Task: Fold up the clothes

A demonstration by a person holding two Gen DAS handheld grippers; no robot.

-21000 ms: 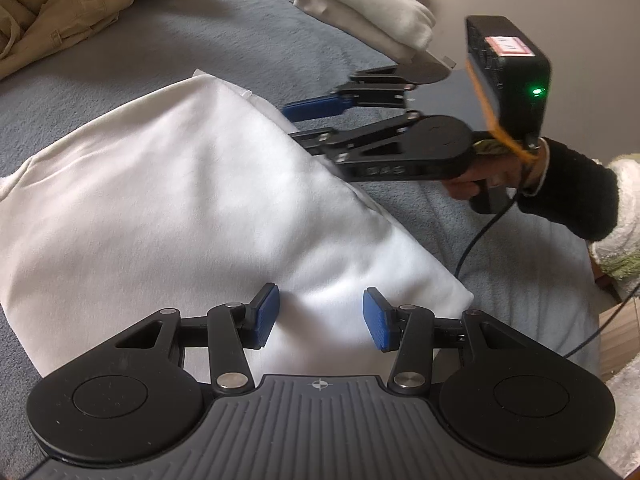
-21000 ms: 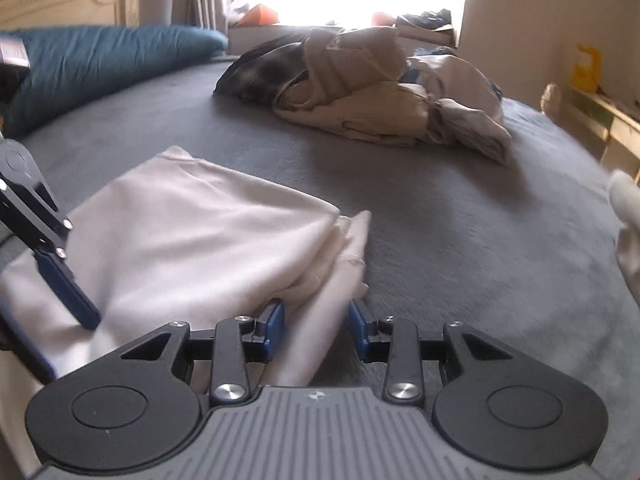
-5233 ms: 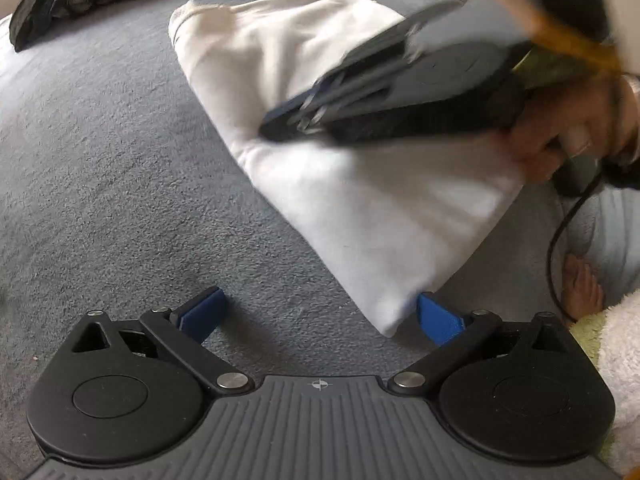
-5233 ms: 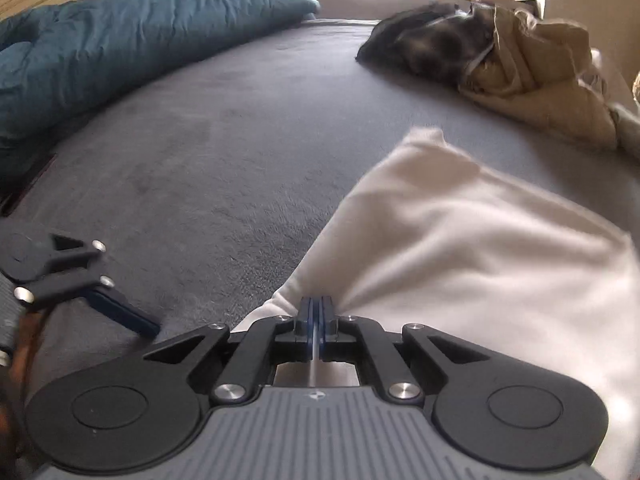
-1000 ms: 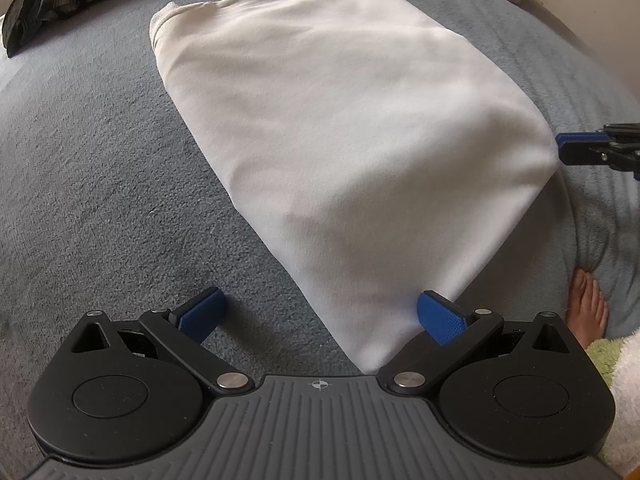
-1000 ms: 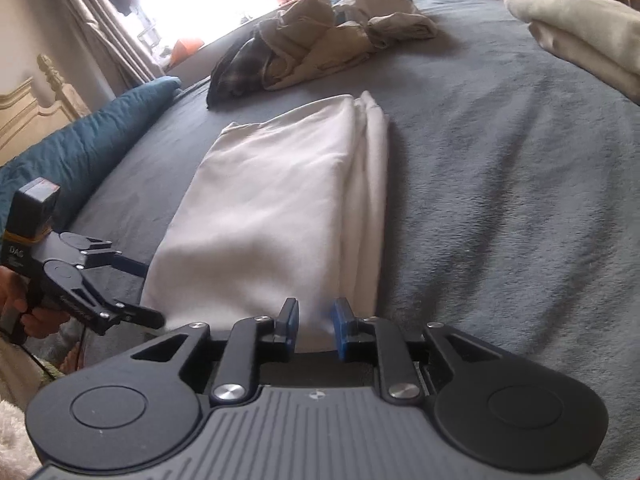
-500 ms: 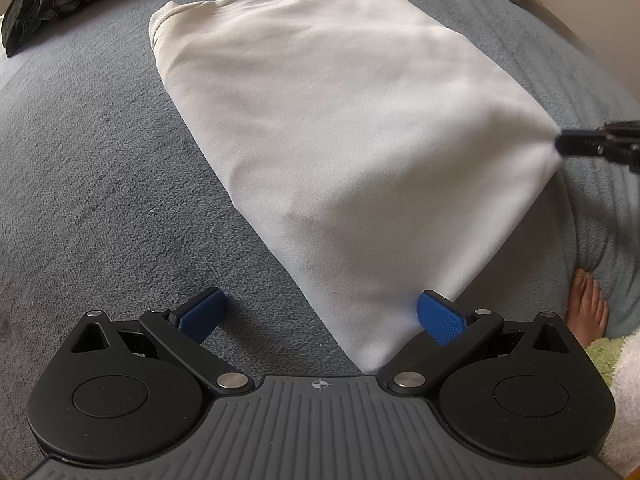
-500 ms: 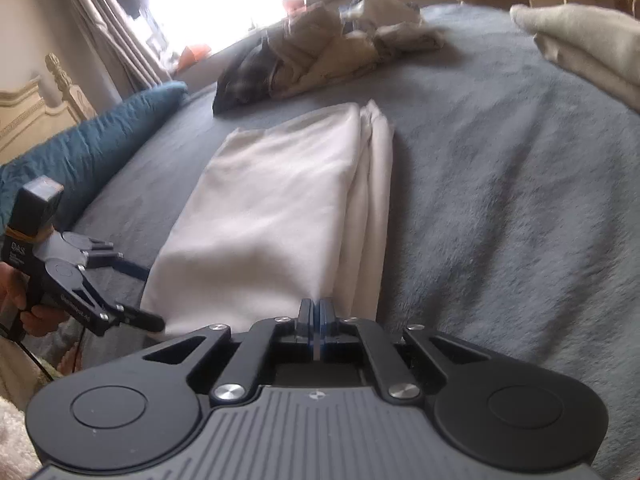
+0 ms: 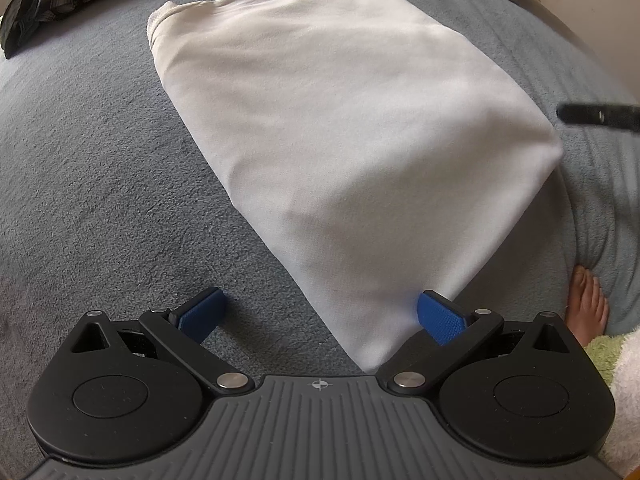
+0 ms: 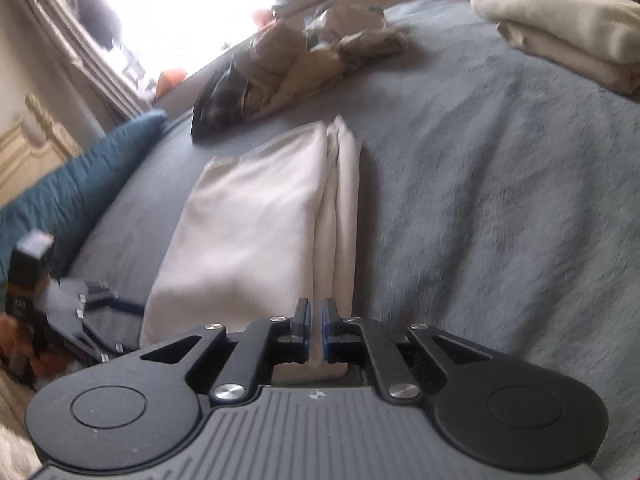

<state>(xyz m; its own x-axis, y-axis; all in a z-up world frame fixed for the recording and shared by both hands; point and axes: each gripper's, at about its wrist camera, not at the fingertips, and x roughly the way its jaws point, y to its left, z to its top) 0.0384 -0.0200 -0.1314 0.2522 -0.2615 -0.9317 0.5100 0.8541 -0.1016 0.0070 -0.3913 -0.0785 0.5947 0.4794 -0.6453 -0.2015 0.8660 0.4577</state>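
Right jaws: the right gripper (image 10: 314, 330) has its blue pads a narrow slit apart and opening; the near corner of the folded cream garment (image 10: 256, 232) lies under and between them, and the pads no longer press on it.
Left jaws: the left gripper (image 9: 320, 316) is spread wide, one blue pad over bare blanket, the other just beside the garment's near corner, gripping nothing.
Garment: a cream cloth folded into a long rectangle, lying flat on the grey blanket (image 10: 500, 200), its layered edge along the side facing the right gripper.
Garment corners: one near corner sits between the left pads, the other under the right gripper's tip.
Other clothes: a folded cream stack (image 10: 568, 36) lies well apart at the far right of the bed; a rumpled pile of tan and plaid clothes (image 10: 296, 68) lies beyond the garment.
Bedding: a teal pillow (image 10: 76, 188) lies along the bed's far left.
Person: a bare foot (image 9: 588, 308) shows past the bed's edge.
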